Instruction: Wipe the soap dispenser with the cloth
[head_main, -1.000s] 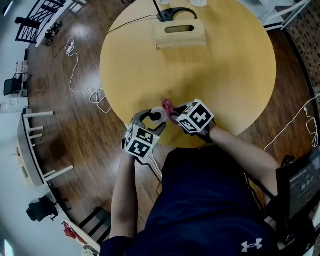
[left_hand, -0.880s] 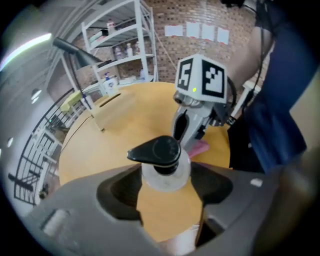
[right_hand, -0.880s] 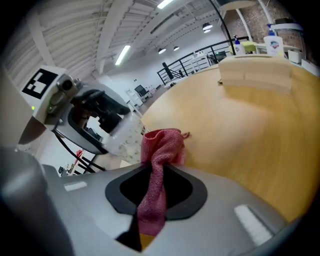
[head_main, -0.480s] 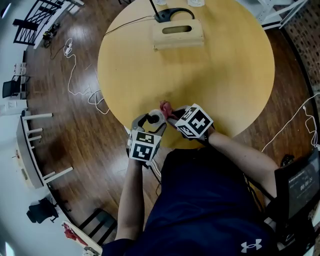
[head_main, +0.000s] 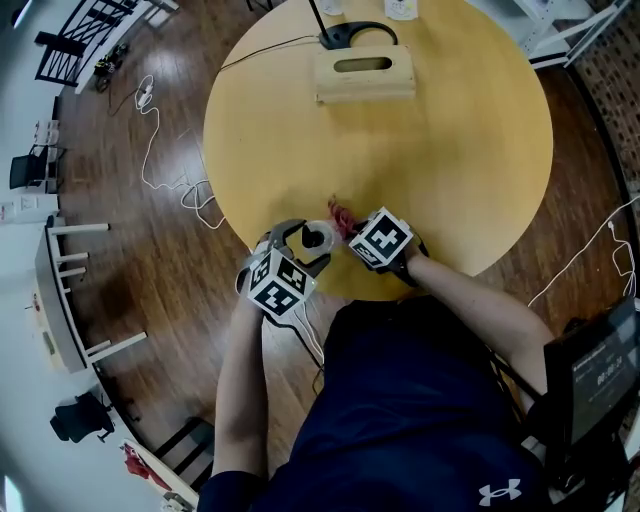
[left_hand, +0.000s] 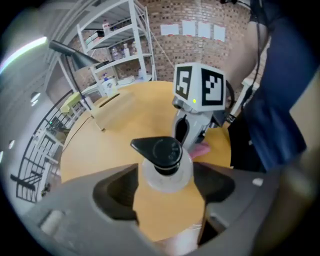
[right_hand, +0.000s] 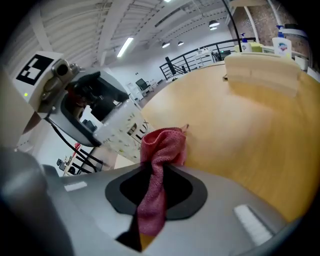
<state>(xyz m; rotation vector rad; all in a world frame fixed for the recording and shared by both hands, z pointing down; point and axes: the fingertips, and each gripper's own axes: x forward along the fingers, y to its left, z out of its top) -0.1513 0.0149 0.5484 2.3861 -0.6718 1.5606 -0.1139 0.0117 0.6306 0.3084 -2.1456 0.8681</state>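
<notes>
Round wooden table (head_main: 450, 150), left hand-held gripper (head_main: 301, 243) pointing down clasps soap dispenser (left_hand: 162, 156), right hand-held gripper (right_hand: 156, 189) pinches cloth (right_hand: 161, 149) beside it.

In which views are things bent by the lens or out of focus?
Head view: strong fisheye, floor bends around the table. Left gripper view: dark rounded corners, soap dispenser in focus. Right gripper view: cloth sharp, dark corners too.

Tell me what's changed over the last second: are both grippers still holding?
The right gripper, shut on the pink cloth, has dropped slightly closer to the soap dispenser. The left gripper rolled a little and its jaws have just opened a touch, the dispenser still between them. Unchanged: both holds, and the work spot at the near edge of the table.
</notes>
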